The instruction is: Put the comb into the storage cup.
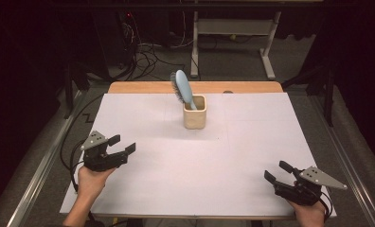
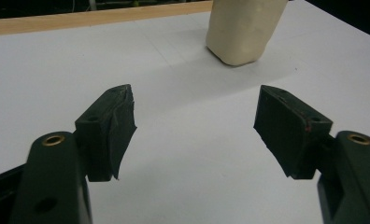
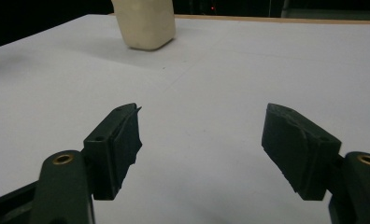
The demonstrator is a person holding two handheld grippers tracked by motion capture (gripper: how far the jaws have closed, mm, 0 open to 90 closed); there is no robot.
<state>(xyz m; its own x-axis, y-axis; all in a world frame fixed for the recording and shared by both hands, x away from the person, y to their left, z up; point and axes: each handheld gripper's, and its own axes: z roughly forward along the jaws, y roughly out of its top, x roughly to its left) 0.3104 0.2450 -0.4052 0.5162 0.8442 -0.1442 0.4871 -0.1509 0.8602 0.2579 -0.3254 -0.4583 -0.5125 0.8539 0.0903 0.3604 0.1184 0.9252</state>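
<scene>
Both tools are held low over the near worktop (image 1: pixel 147 179), well apart from the things: the left hand-held gripper (image 1: pixel 124 144) with jaws spread and nothing between them, the right hand-held gripper (image 1: pixel 276 171) likewise spread and empty, so the work is judged to be at a resting or approach stage with no grasp made. A cream cup (image 1: pixel 195 112) is seen upright at the far middle of the worktop, and a blue hairbrush (image 1: pixel 182 87) is stood in it handle-down, head leaning left above the rim. A forward reach toward the cup or brush is judged to be needed next, with the jaws kept wide until the brush is between them.
</scene>
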